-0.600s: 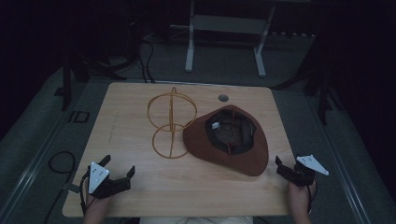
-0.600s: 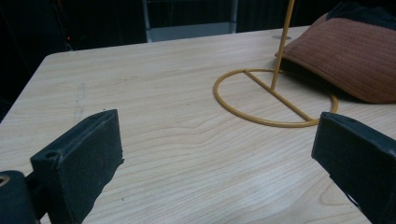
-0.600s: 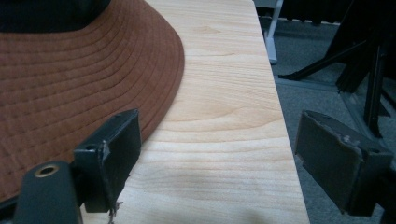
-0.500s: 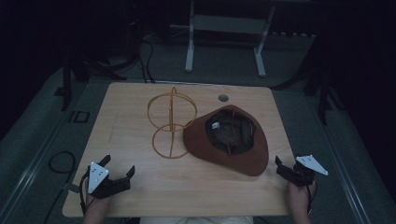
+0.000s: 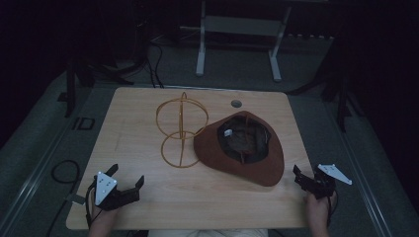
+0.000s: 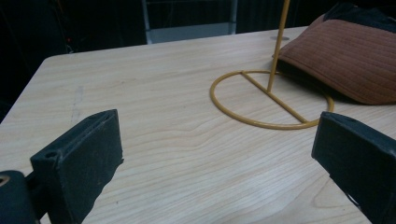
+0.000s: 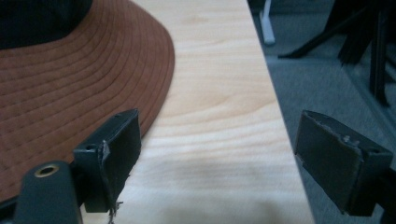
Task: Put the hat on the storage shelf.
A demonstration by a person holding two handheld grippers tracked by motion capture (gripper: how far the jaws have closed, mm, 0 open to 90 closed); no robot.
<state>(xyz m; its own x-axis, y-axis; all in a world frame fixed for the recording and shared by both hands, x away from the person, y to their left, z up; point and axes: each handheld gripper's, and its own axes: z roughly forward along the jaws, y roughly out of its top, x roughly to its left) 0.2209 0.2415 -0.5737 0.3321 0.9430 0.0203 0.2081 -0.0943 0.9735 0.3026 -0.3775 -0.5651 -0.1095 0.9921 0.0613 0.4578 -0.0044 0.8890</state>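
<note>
The brown hat (image 5: 242,148) lies crown-down on the tabletop (image 5: 148,113), its brim just ahead and to the left of the right claw (image 5: 307,180) and well across from the left claw (image 5: 126,183). Both claws are held wide open with nothing between the jaws.

Handling, as judged: the hat looks soft and light; the stitched suede-like brim should flex under a pinch and is unlikely to slip. The near edge of the brim is the best hold for the right claw, since the crown opening faces up. The wire hat stand (image 5: 182,132), touching the hat's far-left brim, appears stiff, thin and easily tipped; a hold on its upright rod is suggested.

In the right gripper view the brim's (image 7: 84,70) rows of stitching and its closeness to the left jaw are seen. In the left gripper view the stand's ring base (image 6: 261,100) and cross-bar are resolved, with the hat (image 6: 345,60) seen just behind the ring. The hat's dark lining and label are given by the high view.
</note>
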